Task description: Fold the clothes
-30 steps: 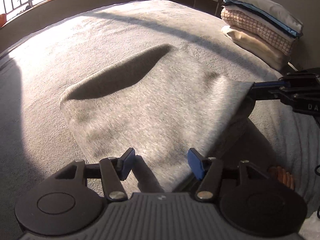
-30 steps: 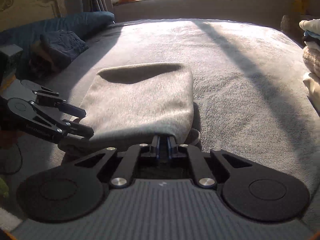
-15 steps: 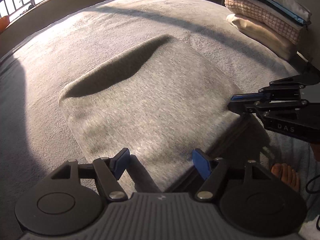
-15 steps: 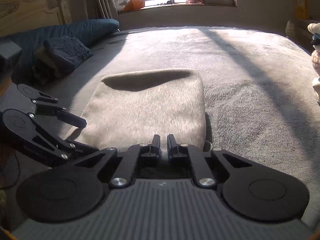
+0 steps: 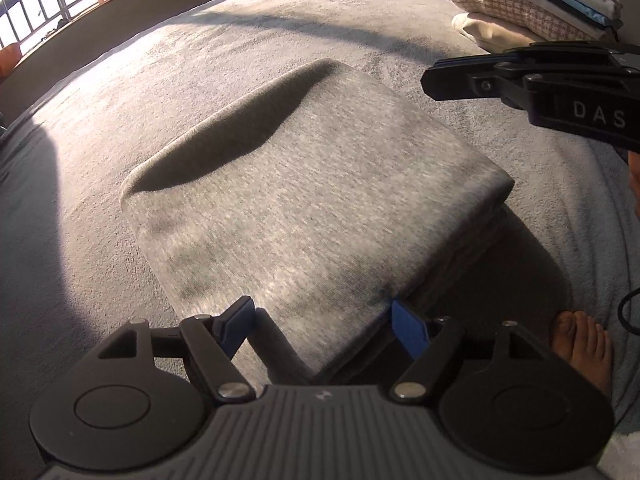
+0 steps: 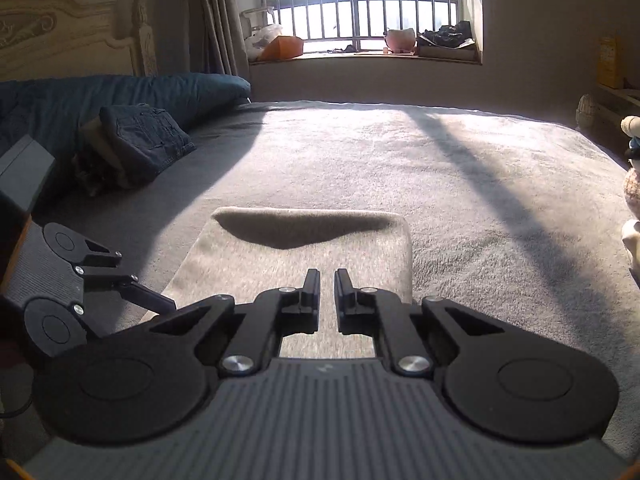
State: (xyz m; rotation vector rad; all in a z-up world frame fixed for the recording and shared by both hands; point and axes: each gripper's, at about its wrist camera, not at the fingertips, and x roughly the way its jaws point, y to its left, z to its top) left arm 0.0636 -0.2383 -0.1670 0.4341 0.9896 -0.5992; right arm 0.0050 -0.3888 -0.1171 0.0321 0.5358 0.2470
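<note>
A folded grey garment (image 5: 304, 208) lies flat on the grey bed (image 5: 200, 80); the right wrist view shows the garment (image 6: 304, 256) just ahead of the fingers. My left gripper (image 5: 320, 312) points steeply down at its near corner. Its jaws are opening, and the corner lies between the blue pads (image 5: 408, 328) without being pressed. My right gripper (image 6: 327, 276) hovers above the garment's near edge, shut and holding nothing. From the left wrist, the right gripper (image 5: 430, 80) shows at the upper right, off the cloth. The left gripper (image 6: 147, 281) appears low on the left.
A stack of folded clothes (image 5: 532, 4) sits at the bed's far right corner. Folded jeans (image 6: 144, 136) and a blue pillow (image 6: 120, 92) lie by the headboard at the left. A person's bare foot (image 5: 584, 348) stands beside the bed. A barred window (image 6: 372, 4) faces me.
The right gripper let go of the garment's corner and lifted away from it. The garment dropped flat onto the bed. The left jaws spread wider.
</note>
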